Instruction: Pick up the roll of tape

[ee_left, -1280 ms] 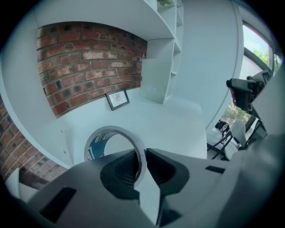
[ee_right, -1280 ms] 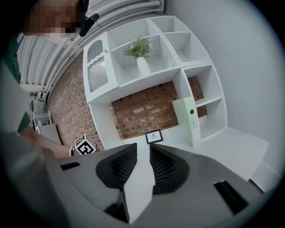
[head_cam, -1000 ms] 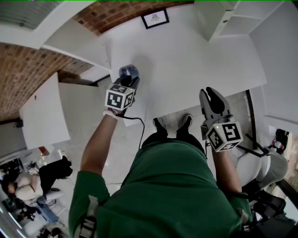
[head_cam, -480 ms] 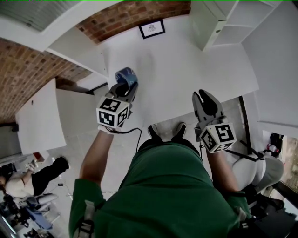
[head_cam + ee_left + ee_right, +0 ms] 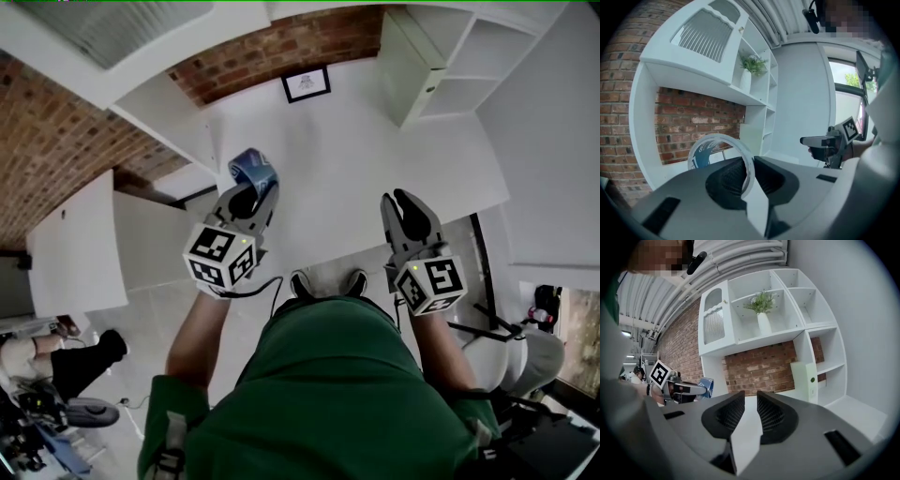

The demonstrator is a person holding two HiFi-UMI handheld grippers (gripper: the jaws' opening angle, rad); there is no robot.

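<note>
My left claw (image 5: pixel 249 195) clenches the roll of tape (image 5: pixel 251 167), held clear of the counter (image 5: pixel 375 141); pickup looks done. My right claw (image 5: pixel 405 211) hangs parted, empty. Next, I'd hold steady.

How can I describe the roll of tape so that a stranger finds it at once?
Look at the white counter in front of the brick wall. Over its left part the left gripper is shut on the roll of tape. It is the only ring there: white rim, blue printed side, standing up from the jaws.
</note>
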